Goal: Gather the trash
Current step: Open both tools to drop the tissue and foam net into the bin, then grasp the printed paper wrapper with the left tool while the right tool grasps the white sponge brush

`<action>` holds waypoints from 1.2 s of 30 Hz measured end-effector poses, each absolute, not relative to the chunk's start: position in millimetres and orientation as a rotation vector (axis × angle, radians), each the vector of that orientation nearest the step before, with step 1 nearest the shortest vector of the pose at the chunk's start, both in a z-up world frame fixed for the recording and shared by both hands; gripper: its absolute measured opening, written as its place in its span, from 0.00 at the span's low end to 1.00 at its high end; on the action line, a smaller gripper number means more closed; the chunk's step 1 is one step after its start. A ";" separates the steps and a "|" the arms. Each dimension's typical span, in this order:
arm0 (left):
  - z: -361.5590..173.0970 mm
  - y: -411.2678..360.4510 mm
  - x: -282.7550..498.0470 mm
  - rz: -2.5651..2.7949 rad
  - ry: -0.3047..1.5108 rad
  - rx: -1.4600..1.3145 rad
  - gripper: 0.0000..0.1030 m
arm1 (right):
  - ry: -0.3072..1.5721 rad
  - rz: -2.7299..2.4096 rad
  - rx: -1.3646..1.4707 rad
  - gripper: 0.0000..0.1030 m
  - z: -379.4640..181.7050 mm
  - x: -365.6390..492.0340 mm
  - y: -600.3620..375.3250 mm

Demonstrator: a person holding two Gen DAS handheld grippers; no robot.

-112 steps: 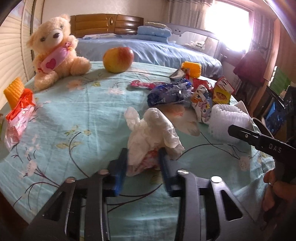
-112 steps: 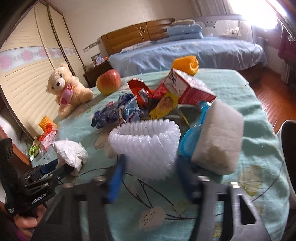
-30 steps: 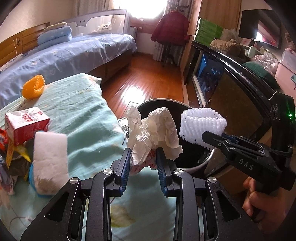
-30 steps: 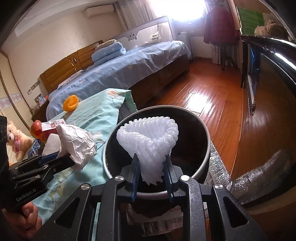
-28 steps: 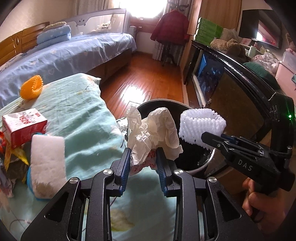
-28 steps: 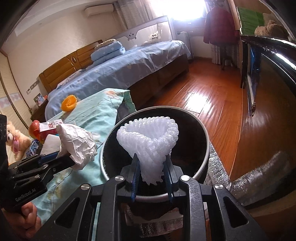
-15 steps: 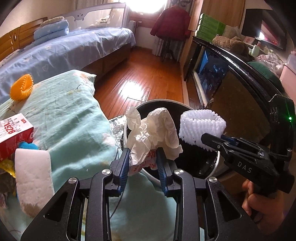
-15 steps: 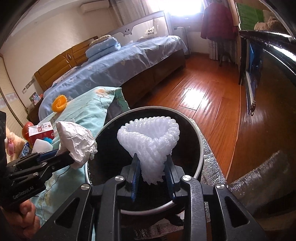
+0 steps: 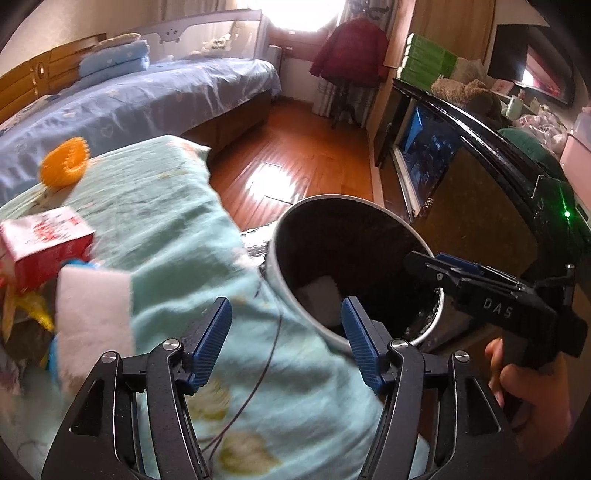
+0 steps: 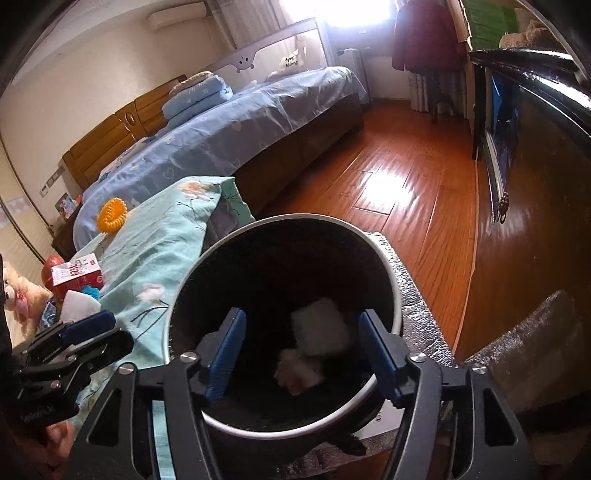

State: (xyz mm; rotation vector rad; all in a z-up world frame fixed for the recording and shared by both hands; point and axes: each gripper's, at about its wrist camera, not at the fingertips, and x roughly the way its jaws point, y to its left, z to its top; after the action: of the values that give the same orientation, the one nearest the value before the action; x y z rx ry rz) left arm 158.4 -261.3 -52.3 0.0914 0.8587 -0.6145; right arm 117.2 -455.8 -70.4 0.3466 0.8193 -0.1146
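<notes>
Bedroom, teal floral tablecloth (image 9: 177, 236) left. Both loads now lay in the round black metal-rimmed bin (image 10: 380, 266): white foam net (image 10: 321, 328), crumpled tissue (image 10: 299, 373). Left gripper (image 9: 286, 334) and right gripper (image 10: 303, 354) were opening, empty; more litter remained.

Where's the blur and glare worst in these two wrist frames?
Left wrist: motion smear on the tablecloth, carton and sponge; window blown out. Right wrist: sharper, window clipped, floor glaring, bin interior murky.
</notes>
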 end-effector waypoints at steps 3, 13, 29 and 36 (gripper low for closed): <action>-52.4 -243.8 149.6 -0.593 0.854 0.066 0.62 | 0.804 -0.099 0.354 0.73 -66.9 113.8 -447.3; -50.4 -176.9 129.2 -0.505 0.832 -0.027 0.62 | 0.806 -0.017 0.378 0.76 -68.0 109.5 -402.8; -54.6 -86.8 114.7 -0.337 0.811 -0.121 0.62 | 0.807 0.142 0.331 0.78 -59.2 109.7 -317.2; -60.2 -49.8 125.8 -0.249 0.825 -0.155 0.62 | 0.817 0.226 0.286 0.79 -59.8 119.3 -284.9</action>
State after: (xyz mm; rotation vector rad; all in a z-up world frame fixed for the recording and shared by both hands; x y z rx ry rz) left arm 125.8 -49.8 -60.2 -0.1551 0.8253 -0.2492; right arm 119.3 -284.9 -59.8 0.2865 0.8168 0.2256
